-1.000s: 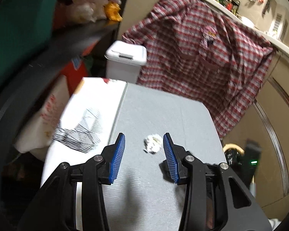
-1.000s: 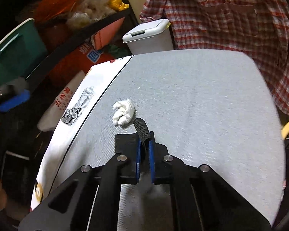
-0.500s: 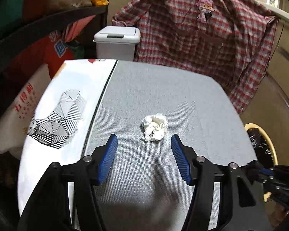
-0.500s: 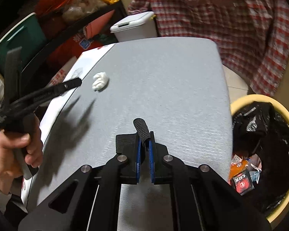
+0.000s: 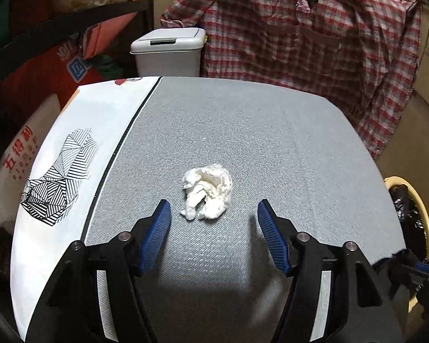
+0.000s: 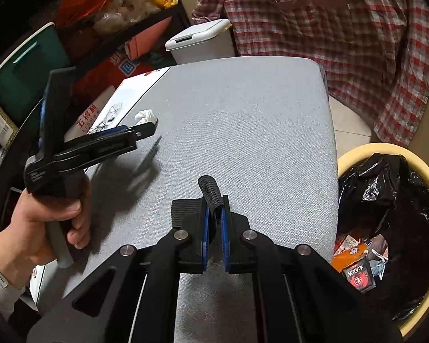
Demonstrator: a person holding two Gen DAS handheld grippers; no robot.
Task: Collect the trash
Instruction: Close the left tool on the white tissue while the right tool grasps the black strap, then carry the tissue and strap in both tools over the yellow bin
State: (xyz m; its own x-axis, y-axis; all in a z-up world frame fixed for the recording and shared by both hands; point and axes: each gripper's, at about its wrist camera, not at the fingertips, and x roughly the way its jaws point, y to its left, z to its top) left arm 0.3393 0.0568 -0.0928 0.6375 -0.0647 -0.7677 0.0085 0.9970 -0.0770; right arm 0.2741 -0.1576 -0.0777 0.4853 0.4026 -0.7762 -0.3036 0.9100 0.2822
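My left claw (image 5: pixel 211 210) has just been opening and stands wide, the tissue wad (image 5: pixel 207 191) lying on the grey surface (image 5: pixel 271 148) just ahead of its tips, untouched. My right claw (image 6: pixel 213 214) is clamped on a black ribbed strap (image 6: pixel 210 190), near the bin (image 6: pixel 386 228).

One crumpled white tissue (image 5: pixel 207 191) on the grey table (image 5: pixel 271 148). One white patterned sheet (image 5: pixel 80 148) along the table's left side. One white lidded bin (image 5: pixel 168 53) behind the table. One red checked shirt (image 5: pixel 314 34) hanging beyond. One yellow basket (image 6: pixel 391 228) with one black bag (image 6: pixel 391 188) inside, at the table's right. Two grippers: left gripper (image 5: pixel 211 214), right gripper (image 6: pixel 214 223). One black ribbed piece (image 6: pixel 211 190) between the right gripper's pads. One hand (image 6: pixel 43 223). One green tub (image 6: pixel 23 68).
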